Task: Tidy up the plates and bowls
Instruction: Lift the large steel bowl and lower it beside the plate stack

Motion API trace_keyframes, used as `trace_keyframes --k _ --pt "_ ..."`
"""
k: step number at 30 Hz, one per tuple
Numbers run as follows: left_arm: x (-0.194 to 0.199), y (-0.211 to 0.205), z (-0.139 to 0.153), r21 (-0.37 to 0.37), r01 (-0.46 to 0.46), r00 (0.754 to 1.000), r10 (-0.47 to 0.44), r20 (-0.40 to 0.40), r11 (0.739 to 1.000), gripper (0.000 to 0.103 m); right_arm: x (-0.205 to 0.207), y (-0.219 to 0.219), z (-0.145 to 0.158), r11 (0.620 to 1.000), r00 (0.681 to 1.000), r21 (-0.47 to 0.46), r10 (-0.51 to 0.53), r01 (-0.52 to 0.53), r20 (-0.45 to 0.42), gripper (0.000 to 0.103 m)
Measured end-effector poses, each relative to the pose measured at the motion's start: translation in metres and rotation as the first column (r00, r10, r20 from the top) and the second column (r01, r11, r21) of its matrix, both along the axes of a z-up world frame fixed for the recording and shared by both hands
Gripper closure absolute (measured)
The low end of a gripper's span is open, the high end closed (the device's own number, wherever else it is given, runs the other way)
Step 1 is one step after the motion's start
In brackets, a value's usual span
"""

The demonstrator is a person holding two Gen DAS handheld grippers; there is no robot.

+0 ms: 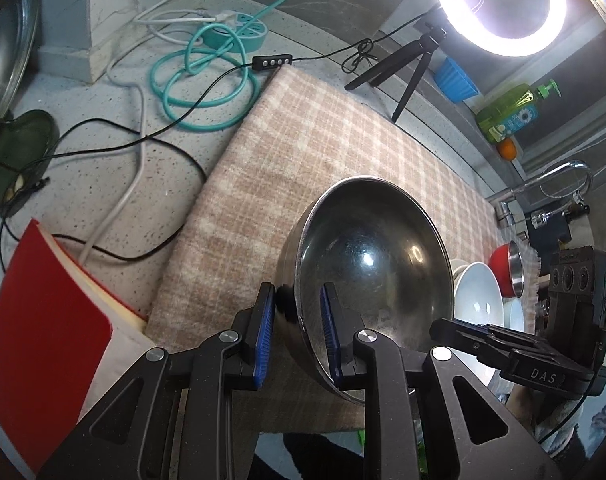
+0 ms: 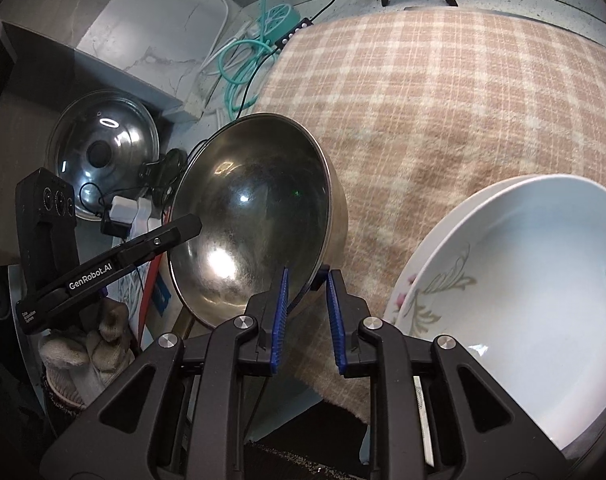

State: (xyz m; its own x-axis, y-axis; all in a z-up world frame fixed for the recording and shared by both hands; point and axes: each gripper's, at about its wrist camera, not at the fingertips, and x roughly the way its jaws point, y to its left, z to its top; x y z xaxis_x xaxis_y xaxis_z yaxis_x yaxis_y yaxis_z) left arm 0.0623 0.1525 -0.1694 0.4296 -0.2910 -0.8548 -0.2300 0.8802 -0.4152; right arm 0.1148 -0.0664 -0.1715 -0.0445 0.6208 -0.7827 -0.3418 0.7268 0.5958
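A ring light [image 1: 499,4] blazes white at the left wrist view's upper right, blown out. Its glare spots glint inside the steel bowl [image 2: 255,216]. Fisheye bending curves both views, and corners fall dark.

Home kitchen: speckled counter [image 1: 83,184], sink faucet [image 1: 559,178], dish soap bottle [image 1: 511,114], pot lid [image 2: 103,152].

A speckled grey tabletop [image 1: 103,184] is covered by a checked cloth [image 1: 303,140] ahead of the fingers; a bright ring light [image 1: 499,8] is seen beyond.

A glossy, scuffed metal bowl [image 1: 373,276] over a coarse checked cloth [image 1: 303,152]; glazed white dish [image 2: 519,300].
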Motion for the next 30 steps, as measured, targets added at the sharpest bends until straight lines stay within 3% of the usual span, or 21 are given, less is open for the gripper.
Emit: trace_keyframes --k 17,30 --pt "-0.016 0.011 -0.009 0.006 -0.024 0.999 0.024 -0.026 1.0 0.082 -0.023 0.011 -0.005 0.997 0.996 0.005 0.075 -0.075 -0.038 0.08" --pt "-0.016 0.011 -0.003 0.016 -0.03 1.0 0.03 -0.009 0.999 0.082 -0.029 0.009 0.001 0.995 0.995 -0.017 0.098 -0.098 0.005 0.08"
